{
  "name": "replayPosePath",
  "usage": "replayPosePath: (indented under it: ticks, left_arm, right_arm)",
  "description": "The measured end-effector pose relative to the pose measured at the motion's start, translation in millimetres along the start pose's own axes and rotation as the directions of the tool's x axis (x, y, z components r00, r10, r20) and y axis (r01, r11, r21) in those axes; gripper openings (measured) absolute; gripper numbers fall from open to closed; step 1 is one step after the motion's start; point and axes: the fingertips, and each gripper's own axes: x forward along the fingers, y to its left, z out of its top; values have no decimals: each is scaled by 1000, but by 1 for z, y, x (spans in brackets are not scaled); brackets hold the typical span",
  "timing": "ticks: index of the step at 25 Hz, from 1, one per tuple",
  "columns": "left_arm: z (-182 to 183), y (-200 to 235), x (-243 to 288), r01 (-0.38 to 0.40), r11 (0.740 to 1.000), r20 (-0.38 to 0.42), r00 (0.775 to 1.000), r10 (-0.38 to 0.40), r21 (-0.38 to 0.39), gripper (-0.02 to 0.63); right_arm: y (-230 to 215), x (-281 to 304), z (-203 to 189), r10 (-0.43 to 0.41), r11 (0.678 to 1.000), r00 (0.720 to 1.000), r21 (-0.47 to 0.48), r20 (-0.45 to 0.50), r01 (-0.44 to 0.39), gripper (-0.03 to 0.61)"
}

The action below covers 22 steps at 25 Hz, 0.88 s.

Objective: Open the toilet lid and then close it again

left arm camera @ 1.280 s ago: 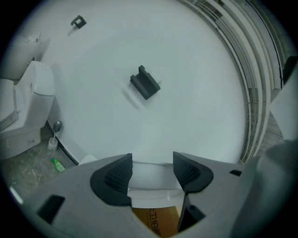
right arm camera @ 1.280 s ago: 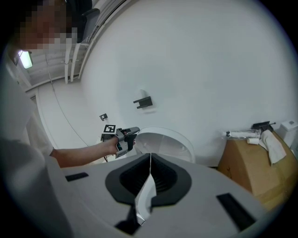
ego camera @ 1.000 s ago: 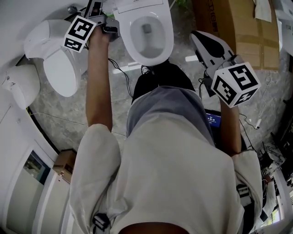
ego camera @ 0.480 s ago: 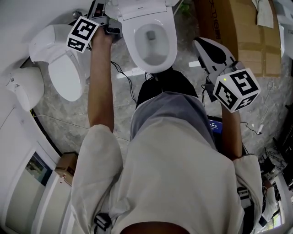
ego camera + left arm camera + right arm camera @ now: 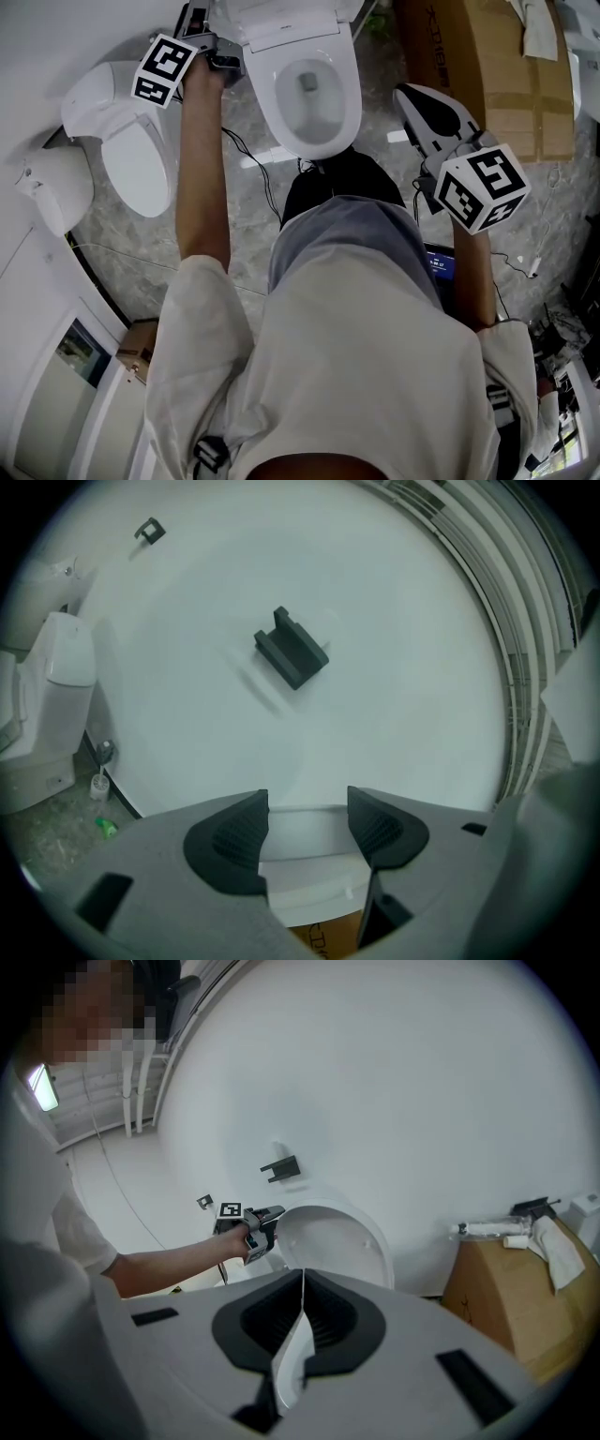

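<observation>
— Where is the lid standing?
— It's standing upright behind the open bowl. The left gripper is holding its jaws apart at the lid's edge, not clamping it.
— And the right gripper?
— It's hanging aside, jaws pressed together, empty. For closing, I'd be tipping the lid forward slowly and lowering it gently.

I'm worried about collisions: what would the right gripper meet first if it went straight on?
Probably the raised toilet lid, straight ahead of the right gripper with its jaws shut; how far off is unclear.
</observation>
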Motion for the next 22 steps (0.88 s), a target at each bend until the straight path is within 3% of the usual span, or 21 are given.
replayPosePath:
  ticks: [22]
  left_arm:
    - [18, 4, 44, 0, 997, -42, 999, 3, 81, 255]
  right_arm:
    - [-23, 1, 4, -9, 999, 1000, 35, 11, 9, 11]
